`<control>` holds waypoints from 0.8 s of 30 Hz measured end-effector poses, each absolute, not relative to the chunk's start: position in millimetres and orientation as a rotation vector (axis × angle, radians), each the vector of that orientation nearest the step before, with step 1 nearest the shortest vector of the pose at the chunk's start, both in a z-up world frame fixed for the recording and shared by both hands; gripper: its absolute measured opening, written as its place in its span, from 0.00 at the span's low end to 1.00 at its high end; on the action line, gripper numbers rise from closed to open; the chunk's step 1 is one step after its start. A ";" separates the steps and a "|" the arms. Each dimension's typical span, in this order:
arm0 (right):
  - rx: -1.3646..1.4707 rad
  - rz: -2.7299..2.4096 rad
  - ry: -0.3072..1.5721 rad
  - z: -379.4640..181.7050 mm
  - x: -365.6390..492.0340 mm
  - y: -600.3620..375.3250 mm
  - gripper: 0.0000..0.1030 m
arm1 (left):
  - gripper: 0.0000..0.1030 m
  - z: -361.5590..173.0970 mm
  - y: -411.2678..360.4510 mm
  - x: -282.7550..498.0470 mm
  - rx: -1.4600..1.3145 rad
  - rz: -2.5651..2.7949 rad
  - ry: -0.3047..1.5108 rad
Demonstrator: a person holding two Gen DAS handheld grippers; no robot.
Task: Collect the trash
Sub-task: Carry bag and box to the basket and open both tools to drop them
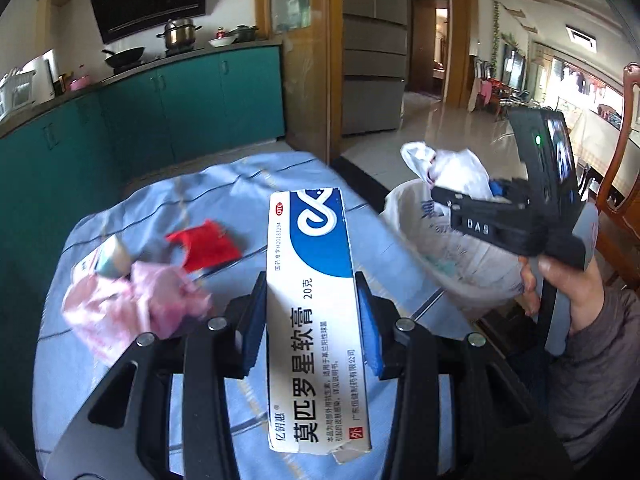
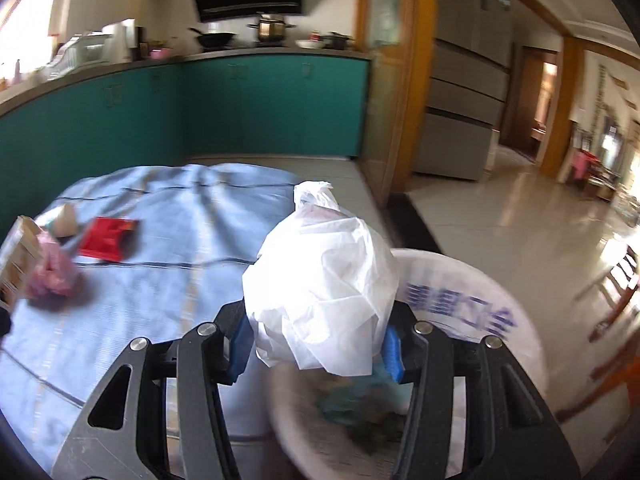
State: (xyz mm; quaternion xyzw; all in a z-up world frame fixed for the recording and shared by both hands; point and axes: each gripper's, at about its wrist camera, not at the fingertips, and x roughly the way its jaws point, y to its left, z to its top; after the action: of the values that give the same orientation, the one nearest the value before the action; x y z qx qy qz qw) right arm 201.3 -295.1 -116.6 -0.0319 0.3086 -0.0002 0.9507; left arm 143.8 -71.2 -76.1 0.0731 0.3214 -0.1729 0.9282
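Note:
My left gripper (image 1: 313, 324) is shut on a white and blue ointment box (image 1: 320, 264), held up lengthwise above the blue tablecloth (image 1: 224, 200). To its right, my right gripper (image 1: 476, 200) holds a crumpled white plastic bag (image 1: 452, 168) over an open white trash bag (image 1: 448, 264). In the right wrist view my right gripper (image 2: 318, 344) is shut on that plastic bag (image 2: 324, 280), just above the trash bag's mouth (image 2: 460, 304). The ointment box (image 2: 18, 256) shows at the left edge. A red wrapper (image 2: 106, 238) and crumpled pink plastic (image 2: 54, 276) lie on the cloth.
A small beige and teal item (image 2: 66, 220) lies beside the pink plastic. Teal kitchen cabinets (image 2: 240, 112) stand behind the table. A wooden chair (image 1: 624, 184) is at the right. A hand (image 1: 568, 292) and sleeve hold the right gripper. Tiled floor (image 2: 500, 216) stretches beyond the trash bag.

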 end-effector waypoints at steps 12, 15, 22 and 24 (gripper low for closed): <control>0.144 -0.176 0.710 -144.9 185.5 -400.5 0.50 | 0.41 -79.4 -191.8 178.5 0.200 -0.514 0.633; 0.156 -0.185 0.718 -146.1 186.7 -404.9 0.50 | 0.41 -85.1 -211.2 187.8 0.203 -0.536 0.646; 0.133 -0.195 0.834 -164.7 194.9 -402.4 0.56 | 0.41 -101.1 -236.4 205.1 0.201 -0.564 0.690; 0.122 -0.230 0.835 -164.5 194.1 -403.8 0.63 | 0.41 -106.8 -240.1 210.7 0.201 -0.566 0.712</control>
State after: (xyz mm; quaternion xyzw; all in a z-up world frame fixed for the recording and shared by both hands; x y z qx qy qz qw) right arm 194.1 -403.8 -164.5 0.0591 0.4042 -0.1115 0.9059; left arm 210.7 -240.1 -106.8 0.0968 0.3431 -0.2730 0.8935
